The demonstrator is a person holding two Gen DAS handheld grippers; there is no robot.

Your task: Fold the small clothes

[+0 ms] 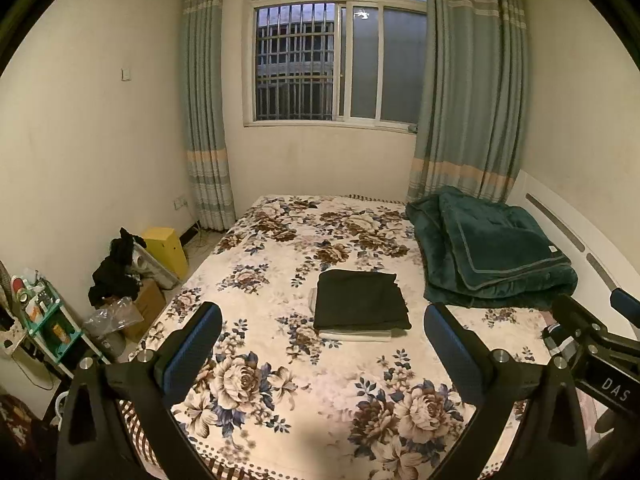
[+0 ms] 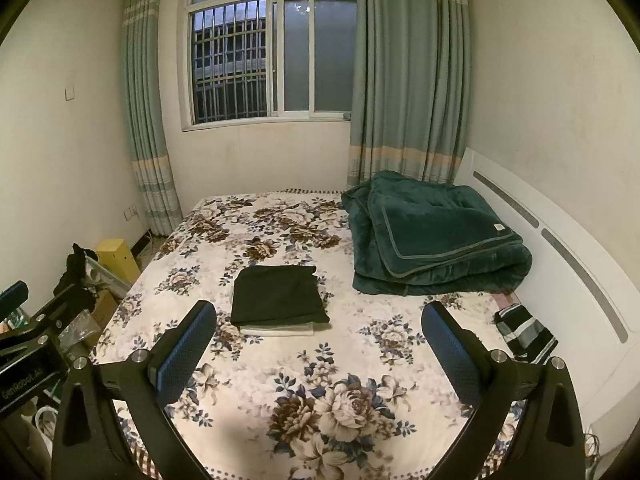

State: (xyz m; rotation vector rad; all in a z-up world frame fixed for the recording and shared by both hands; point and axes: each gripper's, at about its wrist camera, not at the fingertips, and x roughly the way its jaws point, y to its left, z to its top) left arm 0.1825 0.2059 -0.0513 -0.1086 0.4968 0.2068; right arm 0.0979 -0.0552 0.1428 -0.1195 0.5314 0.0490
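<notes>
A folded dark garment lies on top of a folded white one, stacked in the middle of the floral bed cover. My left gripper hovers open above the bed's near edge, short of the stack, holding nothing. My right gripper is open too, likewise short of the stack and holding nothing; its body shows at the right edge of the left wrist view. A striped black-and-white cloth lies at the bed's right side by the headboard.
A folded dark green blanket fills the bed's far right corner. The white headboard runs along the right. Boxes, a yellow bin, dark clothes and a green shelf crowd the floor left of the bed. Window and curtains stand behind.
</notes>
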